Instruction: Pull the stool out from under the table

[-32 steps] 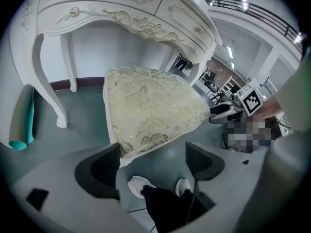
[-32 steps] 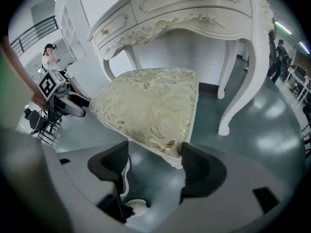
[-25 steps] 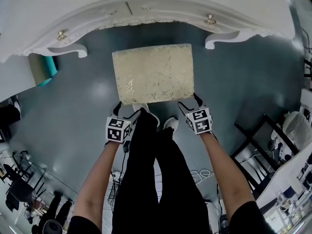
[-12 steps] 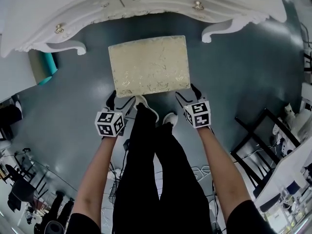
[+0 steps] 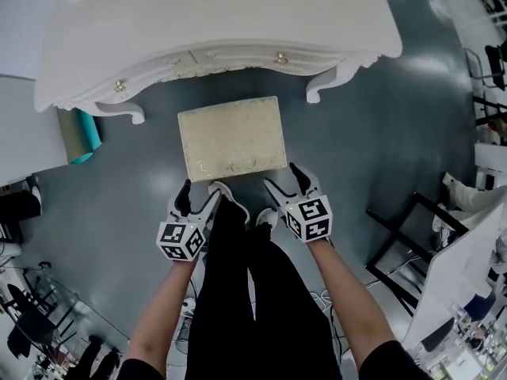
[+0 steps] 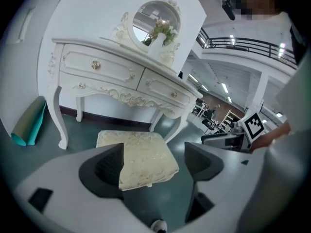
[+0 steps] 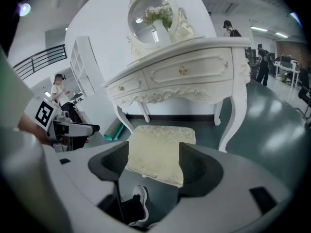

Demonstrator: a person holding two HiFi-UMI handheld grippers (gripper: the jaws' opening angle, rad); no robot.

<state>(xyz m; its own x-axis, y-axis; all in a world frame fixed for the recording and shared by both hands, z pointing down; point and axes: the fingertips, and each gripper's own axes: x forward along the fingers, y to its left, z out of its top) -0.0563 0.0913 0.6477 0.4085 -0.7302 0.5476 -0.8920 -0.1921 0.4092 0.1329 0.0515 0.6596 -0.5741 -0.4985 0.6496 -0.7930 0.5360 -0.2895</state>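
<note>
Cream brocade-cushioned rectangular stool: legs wholly hidden beneath the cushion in the head view and largely screened by the jaws in both gripper views, so their form cannot be told; white carved dressing table with brass knobs: far edge cut off at 12 o'clock of the head view; its oval mirror shows only in the gripper views; teal rolled mat at 9 o'clock of the stool, its upper end hidden behind a pale wall panel. The stool stands on the dark grey-green floor at 6 o'clock of the table, between the two front table legs, a strip of floor showing between cushion and carved apron; long axis runs from 9 to 3 o'clock, roughly parallel to the table front, the 3 o'clock end turned slightly toward the table; one long edge faces the person. Left gripper at 7 o'clock of the stool, jaws spread wide, nothing held; right gripper at 5 o'clock, jaws likewise apart and empty; both sit near the near long edge of the cushion, not touching it. White-soled shoe between the two grippers, partly covered by black trousers.
</note>
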